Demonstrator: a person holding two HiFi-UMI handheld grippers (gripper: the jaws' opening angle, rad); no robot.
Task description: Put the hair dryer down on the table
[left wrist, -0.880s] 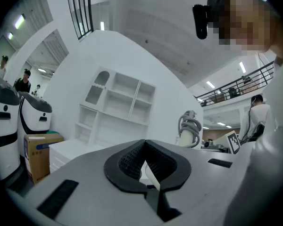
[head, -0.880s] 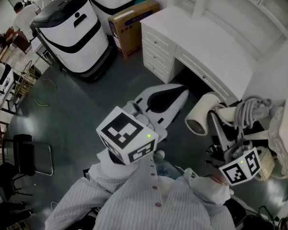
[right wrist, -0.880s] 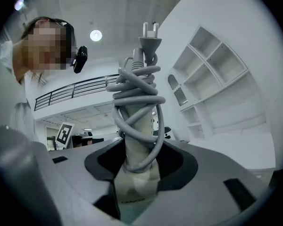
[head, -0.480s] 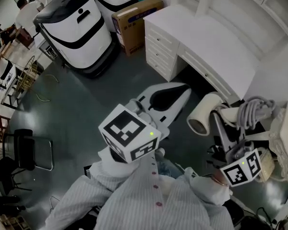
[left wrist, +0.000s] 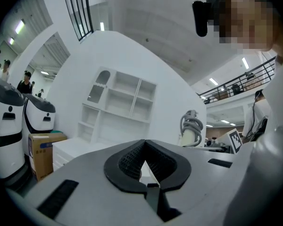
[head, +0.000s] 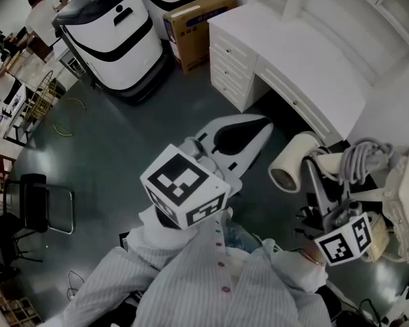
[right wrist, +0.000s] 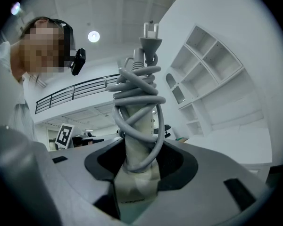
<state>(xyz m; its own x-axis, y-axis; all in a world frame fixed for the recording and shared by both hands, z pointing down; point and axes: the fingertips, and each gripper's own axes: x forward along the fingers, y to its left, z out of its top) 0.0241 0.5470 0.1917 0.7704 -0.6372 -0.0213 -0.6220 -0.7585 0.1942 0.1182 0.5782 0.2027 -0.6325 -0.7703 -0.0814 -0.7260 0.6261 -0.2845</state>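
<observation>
A cream hair dryer hangs in the air to the right of the white desk, nozzle pointing left. Its grey cord is wound round the handle. My right gripper is shut on that handle. In the right gripper view the handle stands up between the jaws of the right gripper, with the plug on top. My left gripper is held out over the floor, shut and empty. Seen in its own view, the left gripper has its tips touching.
Two white machines and a cardboard box stand left of the desk. A black chair is at the far left, with people beyond. White shelves rise behind the desk. The grey floor lies below both grippers.
The hair dryer and my right gripper have edged slightly right and down in the head view, with the grip unchanged. The left gripper has barely moved.
</observation>
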